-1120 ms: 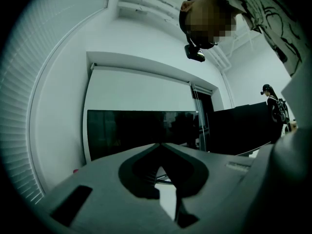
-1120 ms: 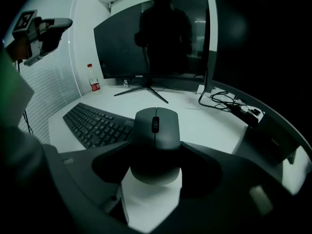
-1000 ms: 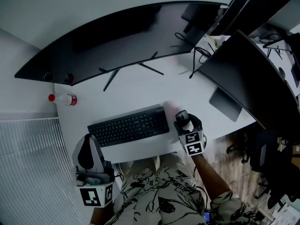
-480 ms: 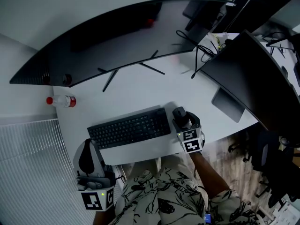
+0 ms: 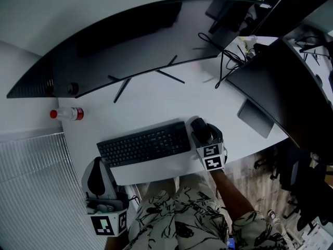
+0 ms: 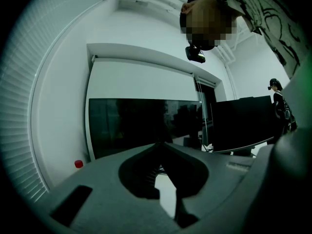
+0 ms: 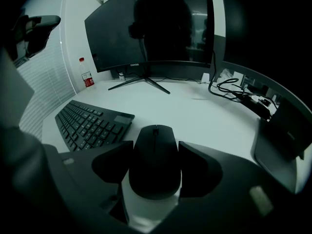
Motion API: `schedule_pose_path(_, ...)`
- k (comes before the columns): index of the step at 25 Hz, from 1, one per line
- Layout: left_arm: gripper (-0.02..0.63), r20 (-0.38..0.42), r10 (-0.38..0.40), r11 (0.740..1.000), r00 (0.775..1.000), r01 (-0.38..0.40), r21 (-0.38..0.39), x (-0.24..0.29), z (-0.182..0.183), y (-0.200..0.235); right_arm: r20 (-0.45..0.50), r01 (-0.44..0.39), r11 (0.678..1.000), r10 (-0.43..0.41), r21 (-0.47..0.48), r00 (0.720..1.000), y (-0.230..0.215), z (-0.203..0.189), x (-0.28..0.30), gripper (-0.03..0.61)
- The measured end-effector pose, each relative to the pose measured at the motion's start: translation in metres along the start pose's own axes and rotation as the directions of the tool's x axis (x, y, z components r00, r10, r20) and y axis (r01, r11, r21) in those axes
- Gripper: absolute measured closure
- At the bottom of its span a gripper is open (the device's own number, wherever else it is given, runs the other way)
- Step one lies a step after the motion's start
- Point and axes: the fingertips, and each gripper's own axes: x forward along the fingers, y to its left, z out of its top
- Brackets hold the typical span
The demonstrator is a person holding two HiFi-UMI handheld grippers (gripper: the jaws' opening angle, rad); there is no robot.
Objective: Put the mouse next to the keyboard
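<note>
A black mouse (image 5: 200,128) lies at the right end of the black keyboard (image 5: 144,144) on the white desk (image 5: 156,100), a narrow gap between them. My right gripper (image 5: 202,130) is shut on the mouse (image 7: 156,157), one jaw against each flank. In the right gripper view the keyboard (image 7: 90,123) runs off to the left. My left gripper (image 5: 95,174) hangs off the desk's front left corner, shut on nothing; its jaw tips (image 6: 162,144) meet in the left gripper view.
A wide curved monitor (image 5: 130,40) on a V-foot stands at the back, and a second dark screen (image 5: 281,87) at the right. Cables (image 5: 229,61) lie at the back right. A red-capped bottle (image 5: 66,114) lies at the desk's left edge. An office chair (image 5: 302,186) stands right of the desk.
My right gripper has carried the mouse slightly left, closer to the keyboard's right end. The left gripper has stayed in place, shut.
</note>
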Motion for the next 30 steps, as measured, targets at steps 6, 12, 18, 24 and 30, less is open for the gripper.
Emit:
schedule_pose_path(6,0.615,-0.001,0.011,1.0,1.0,-0.011,-0.001,0.001,-0.003,0.004,0.018,-0.002,1.0,0.002,0.0,1.0,0.0,0.0,0.004,0.278)
schedule_pose_path(12,0.615,-0.007,0.009,1.0,1.0,-0.009,0.004,-0.001,-0.004,0.0,0.015,-0.015,0.999,0.015,-0.029,1.0,0.002,-0.001,0.006,0.272)
schedule_pose_path(18,0.615,0.015,0.023,1.0,1.0,-0.023,0.012,-0.006,0.005,0.003,0.078,-0.044,0.997,0.048,-0.06,0.996,0.004,0.024,-0.008,0.241)
schedule_pose_path(24,0.614,-0.019,-0.013,1.0,1.0,0.013,0.003,-0.005,0.0,-0.006,0.226,-0.053,0.994,0.074,-0.096,0.971,0.008,0.081,-0.049,0.419)
schedule_pose_path(30,0.614,-0.002,-0.005,1.0,1.0,0.005,0.009,-0.014,0.012,0.0,0.367,-0.029,0.996,0.06,-0.089,0.928,0.011,0.134,-0.1,0.569)
